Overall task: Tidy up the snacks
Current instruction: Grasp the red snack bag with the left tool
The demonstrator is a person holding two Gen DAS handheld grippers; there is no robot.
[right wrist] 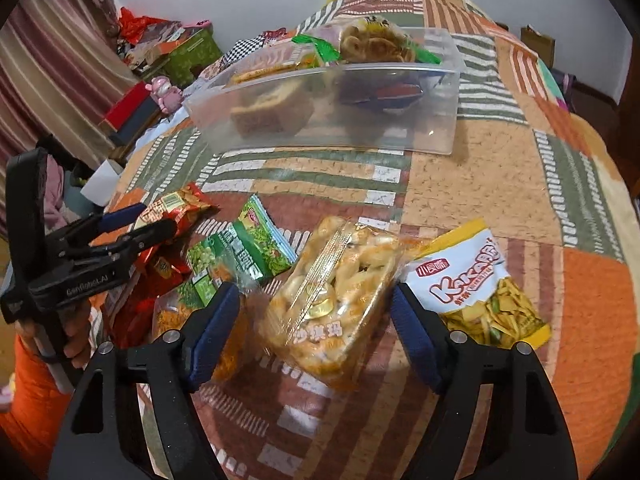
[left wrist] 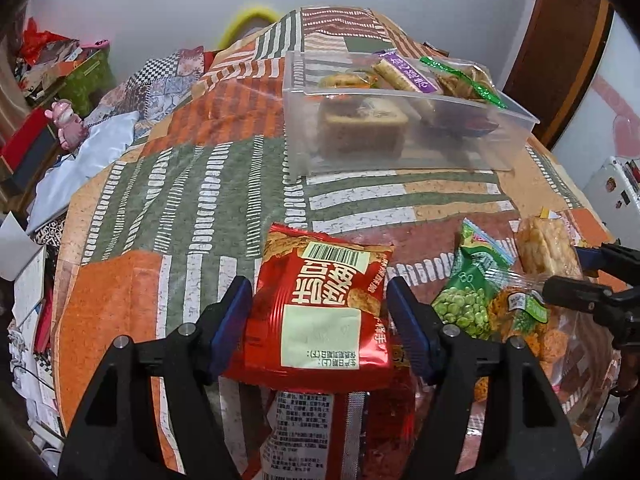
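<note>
My left gripper (left wrist: 319,316) is open, its blue pads either side of a red snack packet (left wrist: 324,304) lying on another red packet (left wrist: 332,420). My right gripper (right wrist: 314,328) is open around a clear bag of golden pastry (right wrist: 332,300); neither pad clearly presses it. A green pea packet (right wrist: 244,256) (left wrist: 466,292) and an orange snack bag (left wrist: 532,320) lie between the two. A white-and-yellow chip packet (right wrist: 476,288) lies right of the pastry. A clear plastic bin (left wrist: 400,124) (right wrist: 332,108) holding several snacks stands farther back.
The round table wears a patchwork cloth (left wrist: 180,184) in orange, green and white. The left gripper (right wrist: 120,236) shows at the left of the right wrist view. Cluttered boxes and a pink toy (left wrist: 66,124) sit beyond the table's left edge.
</note>
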